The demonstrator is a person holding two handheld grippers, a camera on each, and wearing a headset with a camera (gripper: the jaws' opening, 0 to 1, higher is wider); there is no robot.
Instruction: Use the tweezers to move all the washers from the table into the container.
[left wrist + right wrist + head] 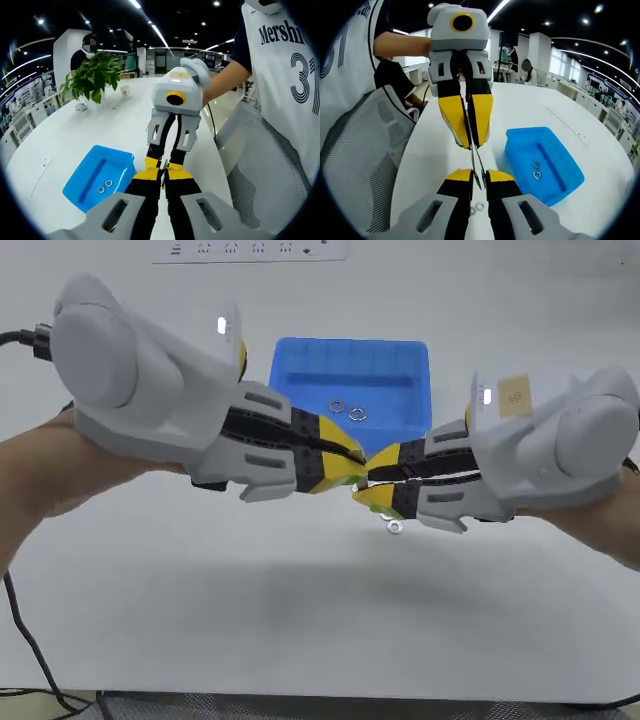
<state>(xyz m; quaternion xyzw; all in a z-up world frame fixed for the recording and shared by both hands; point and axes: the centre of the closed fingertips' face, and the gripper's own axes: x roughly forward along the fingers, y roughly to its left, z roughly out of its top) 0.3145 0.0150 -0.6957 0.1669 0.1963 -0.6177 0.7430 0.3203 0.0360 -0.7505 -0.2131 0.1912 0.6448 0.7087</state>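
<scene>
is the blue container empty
No, two washers lie side by side on the floor of the blue container.

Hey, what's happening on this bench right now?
A person is holding two handheld grippers tip to tip over a white table. The left gripper is shut on tweezers, whose tips reach between the jaws of the right gripper; whether those pinch is unclear. Two washers lie in the blue container, and at least one washer sits on the table beneath the grippers.
</scene>
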